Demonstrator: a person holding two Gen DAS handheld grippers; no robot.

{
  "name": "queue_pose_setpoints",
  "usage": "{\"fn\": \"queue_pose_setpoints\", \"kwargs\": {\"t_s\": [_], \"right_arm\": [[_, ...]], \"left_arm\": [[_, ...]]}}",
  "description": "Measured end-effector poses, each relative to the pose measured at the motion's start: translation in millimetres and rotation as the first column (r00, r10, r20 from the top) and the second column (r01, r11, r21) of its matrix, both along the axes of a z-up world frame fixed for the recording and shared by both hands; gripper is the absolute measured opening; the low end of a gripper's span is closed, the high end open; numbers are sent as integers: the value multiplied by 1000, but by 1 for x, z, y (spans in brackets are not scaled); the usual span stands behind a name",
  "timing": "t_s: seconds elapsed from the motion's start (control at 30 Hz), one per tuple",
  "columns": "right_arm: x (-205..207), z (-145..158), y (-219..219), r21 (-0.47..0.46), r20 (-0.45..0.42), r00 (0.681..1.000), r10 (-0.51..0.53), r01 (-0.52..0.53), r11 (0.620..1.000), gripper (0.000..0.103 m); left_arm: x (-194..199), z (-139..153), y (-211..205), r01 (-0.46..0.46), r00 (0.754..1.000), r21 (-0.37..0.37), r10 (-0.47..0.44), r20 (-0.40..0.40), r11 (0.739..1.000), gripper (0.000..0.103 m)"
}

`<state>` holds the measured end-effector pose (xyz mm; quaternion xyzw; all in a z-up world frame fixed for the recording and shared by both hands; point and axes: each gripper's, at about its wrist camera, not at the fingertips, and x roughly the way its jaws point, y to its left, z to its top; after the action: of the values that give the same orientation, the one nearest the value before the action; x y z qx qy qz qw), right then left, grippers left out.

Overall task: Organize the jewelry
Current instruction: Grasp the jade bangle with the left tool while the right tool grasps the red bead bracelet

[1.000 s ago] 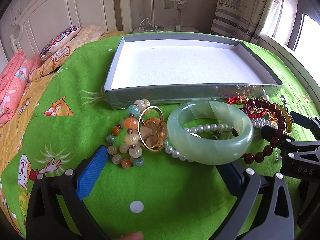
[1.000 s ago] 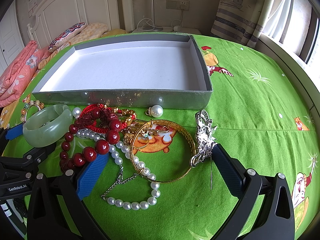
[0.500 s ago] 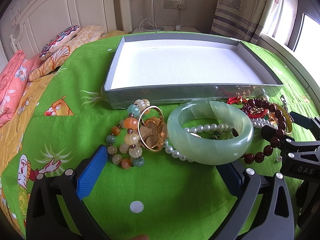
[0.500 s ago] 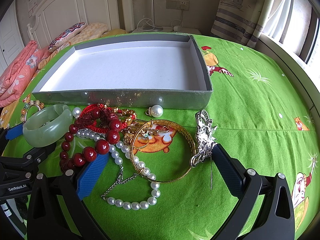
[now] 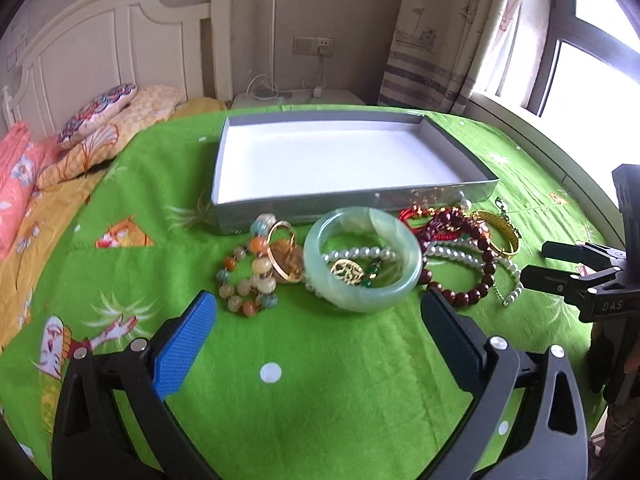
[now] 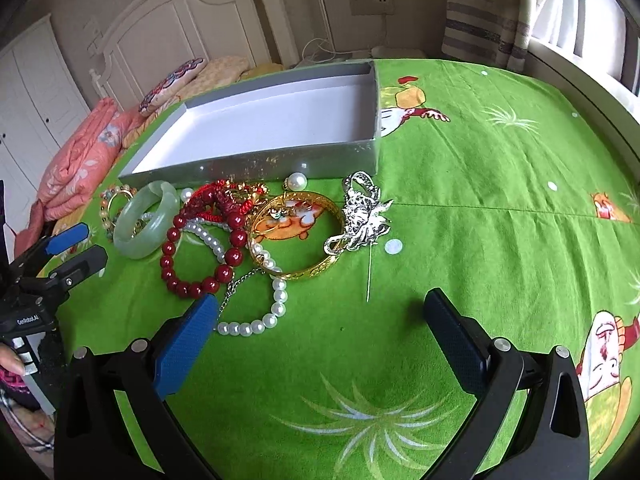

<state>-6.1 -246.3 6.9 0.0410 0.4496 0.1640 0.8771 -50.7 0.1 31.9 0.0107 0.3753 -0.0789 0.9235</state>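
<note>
white headboard (image 5: 120, 52) | beige wall (image 5: 320, 8) | curtained window (image 5: 592, 64) | daylight

The letters "DAS" stand in white on the black right gripper (image 5: 560, 268), at the right edge of the left view. The word "GenRobot.AI" stands in white on the black left gripper (image 6: 76, 250), at the left edge of the right view.

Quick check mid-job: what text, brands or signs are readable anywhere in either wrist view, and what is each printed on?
"DAS" on the right gripper body, seen from the left wrist view.
"GenRobot.AI" on the left gripper body, seen from the right wrist view.
The gold pendant inside the jade bangle carries an openwork sign, too small to read.
Nothing else is readable.
</note>
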Motion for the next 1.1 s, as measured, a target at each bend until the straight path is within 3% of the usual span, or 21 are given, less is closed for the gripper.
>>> {"fn": "queue_pose_setpoints", "kwargs": {"t_s": [0.2,0.37,0.4,0.47,0.6,0.83,0.87,0.97,1.1], "right_arm": [[-11,12,-10,76,94,996,-9,2,997,99],[-26,23,11,-13,195,979,62,-61,998,99],[-29,24,17,-43,212,973,87,-80,996,99],[-36,26,29,-108,241,962,128,-105,989,99],[-40,25,47,-197,256,944,207,-159,967,96],[-26,26,75,-213,193,926,324,-282,935,91],[-21,27,79,-221,186,923,337,-295,929,89],[-3,30,88,-204,153,915,374,-341,918,68],[19,26,90,-235,127,925,357,-322,917,44]], "left_arm": [[27,1,-45,90,996,144,-90,-4,985,101],[50,-13,-56,91,996,196,-88,-28,976,91],[51,-16,-54,102,995,171,-98,-32,980,91],[51,-16,-46,100,995,112,-96,-38,989,78],[26,-13,-33,74,997,45,-74,-5,996,78],[-30,-5,-1,-22,998,-31,24,62,999,78],[-34,-6,3,-31,998,-30,33,59,999,78],[-43,-7,18,-64,997,-48,67,45,997,78],[-55,-5,28,-74,996,-65,77,51,995,78]]}}
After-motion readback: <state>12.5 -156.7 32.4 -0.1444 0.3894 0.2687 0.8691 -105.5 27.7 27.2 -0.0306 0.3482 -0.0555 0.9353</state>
